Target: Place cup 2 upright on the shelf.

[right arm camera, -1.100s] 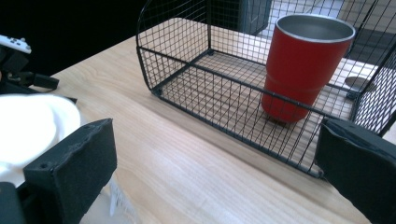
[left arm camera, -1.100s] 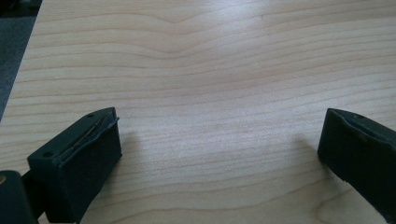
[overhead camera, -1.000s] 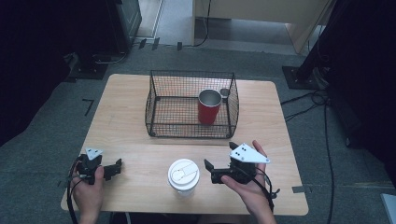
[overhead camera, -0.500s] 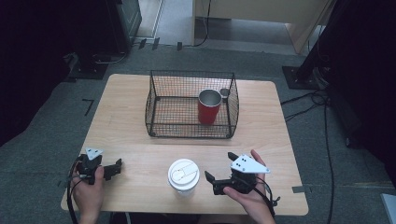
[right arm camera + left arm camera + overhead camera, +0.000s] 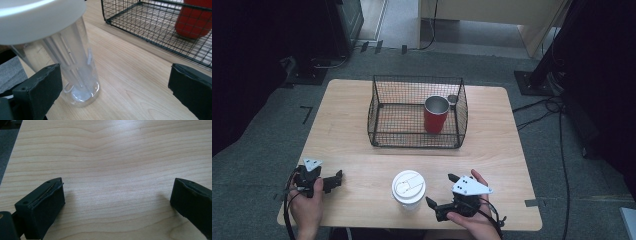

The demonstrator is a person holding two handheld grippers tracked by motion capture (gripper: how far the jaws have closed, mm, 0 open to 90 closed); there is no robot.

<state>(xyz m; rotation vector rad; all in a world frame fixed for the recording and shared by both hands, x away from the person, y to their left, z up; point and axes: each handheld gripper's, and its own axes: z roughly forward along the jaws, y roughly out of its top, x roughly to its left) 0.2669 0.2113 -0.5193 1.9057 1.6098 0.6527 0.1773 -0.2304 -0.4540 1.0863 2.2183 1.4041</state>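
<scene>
Clear plastic forms the tall cup point(image 5: 75, 72), which is capped by a white lid point(image 5: 408, 184) and is seen standing upright on the bench point(image 5: 492, 145) at the lower middle of the high view. In the right claw's view, pale vertical ribs are visible through the cup's wall, and its base is seen resting on the wood at the lower left of the frame. The right claw point(image 5: 443, 194) is held just right of the cup with its jaws spread wide and nothing between them; the cup is seen beside one jaw rather than between the two. The left claw point(image 5: 331, 180) is held low at the lower left of the high view, likewise spread apart and empty over bare wood. A black wire basket point(image 5: 417, 112) is placed at the upper middle of the bench, and a red metal cup point(image 5: 435, 115) is stood upright inside its right part. The bench top is of light wood grain with rounded corners. Grey carpet point(image 5: 257, 145) is laid around it, black cables point(image 5: 557, 130) are trailed across the floor at the right, and dark equipment is set along the upper edges.
</scene>
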